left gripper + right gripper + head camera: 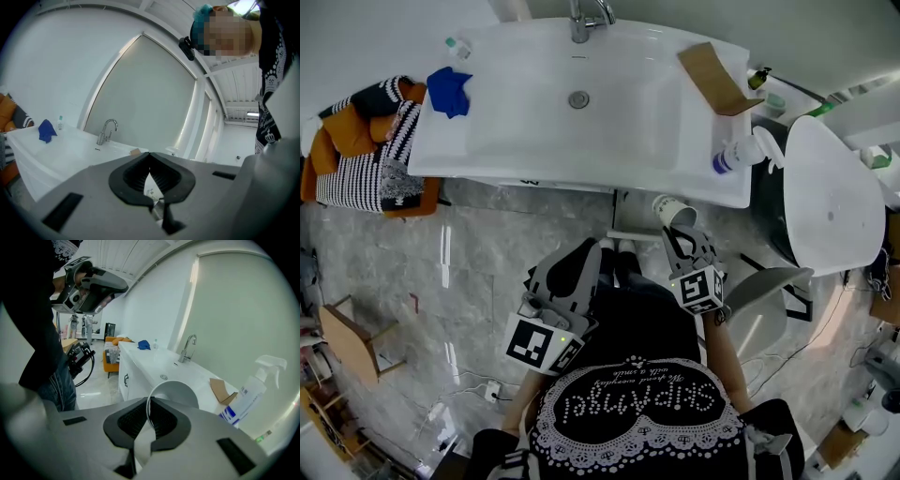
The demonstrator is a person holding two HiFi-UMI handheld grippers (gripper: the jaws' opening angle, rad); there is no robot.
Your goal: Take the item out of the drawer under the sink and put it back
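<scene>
2 right jaws tight on cup (180,392)

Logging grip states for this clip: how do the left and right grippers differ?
The right gripper is shut on the rim of a white cup; the left gripper is shut on nothing. In the head view the right gripper reaches nearer the sink than the left gripper. Both are grey, and both are shut.

Cup (673,212) before sink (516,131) (cloth (450,91) on left rim).
</scene>
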